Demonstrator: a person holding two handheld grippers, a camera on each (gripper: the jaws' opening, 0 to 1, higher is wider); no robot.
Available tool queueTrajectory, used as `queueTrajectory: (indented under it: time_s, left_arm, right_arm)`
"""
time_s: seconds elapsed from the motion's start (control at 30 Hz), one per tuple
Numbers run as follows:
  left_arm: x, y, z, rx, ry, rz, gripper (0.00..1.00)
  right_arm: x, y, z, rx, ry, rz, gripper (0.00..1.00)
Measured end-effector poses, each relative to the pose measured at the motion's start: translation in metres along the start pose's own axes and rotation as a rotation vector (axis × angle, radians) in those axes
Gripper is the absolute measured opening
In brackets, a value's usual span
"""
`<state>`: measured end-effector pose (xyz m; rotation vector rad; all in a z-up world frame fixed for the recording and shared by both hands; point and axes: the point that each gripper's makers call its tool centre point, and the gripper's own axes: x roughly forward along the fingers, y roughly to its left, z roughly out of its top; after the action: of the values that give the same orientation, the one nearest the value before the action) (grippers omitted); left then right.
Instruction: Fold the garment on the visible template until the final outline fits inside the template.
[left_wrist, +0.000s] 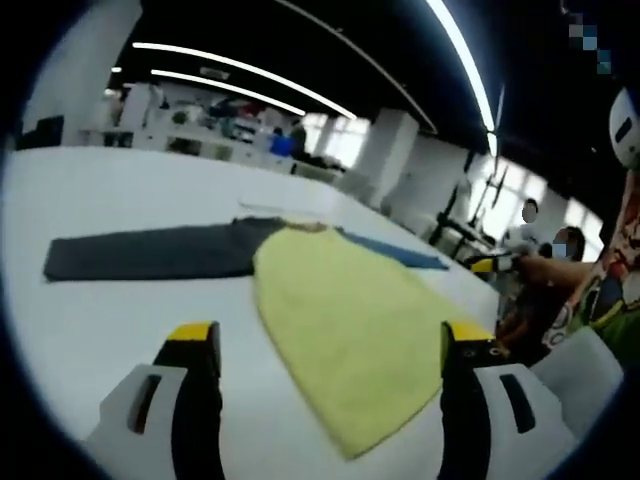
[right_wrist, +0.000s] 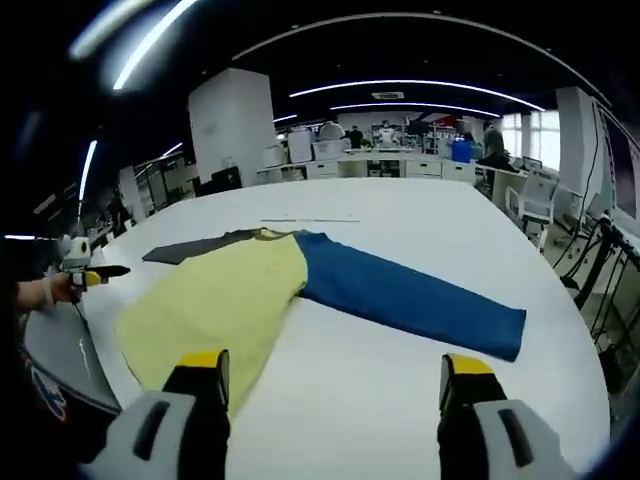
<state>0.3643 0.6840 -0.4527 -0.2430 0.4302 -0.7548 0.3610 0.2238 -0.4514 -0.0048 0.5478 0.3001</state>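
Jaws of both grippers stand wide apart with nothing between them, two yellow-tipped black jaws rising from the bottom of each view. In the left gripper view, the left gripper (left_wrist: 330, 352) hangs above the near edge of the white counter (left_wrist: 120, 310), and its jaws frame the yellow body of the garment (left_wrist: 350, 320). In the right gripper view, the right gripper (right_wrist: 335, 385) hangs over bare counter (right_wrist: 380, 400) just short of the blue sleeve (right_wrist: 420, 295).

One garment lies flat on the counter: a long-sleeved shirt with one yellow body and two sleeves.

Left to right in the left gripper view: the grey sleeve (left_wrist: 150, 253) runs out straight to the left, then the yellow body spreads toward the camera with its hem nearest, then the blue sleeve (left_wrist: 400, 255) shows as a thin strip stretching away to the right. The collar is at the far end, where the sleeves meet the body.

Left to right in the right gripper view: another gripper (right_wrist: 85, 272) held in a hand at the counter's edge, the grey sleeve (right_wrist: 195, 247) seen short, the yellow body (right_wrist: 215, 305), then the blue sleeve reaching far right.

Both sleeves are spread fully, so the garment's long axis runs from sleeve end to sleeve end, crossing each view from side to side. No fold shows in it.
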Motion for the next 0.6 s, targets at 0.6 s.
queueTrajectory:
  time_s: [0.6]
  left_arm:
    - [-0.004,0.007,0.005,-0.025,-0.032,0.023,0.84]
  right_arm:
    - [0.008,-0.119,-0.008,0.218,0.010,-0.268,0.64]
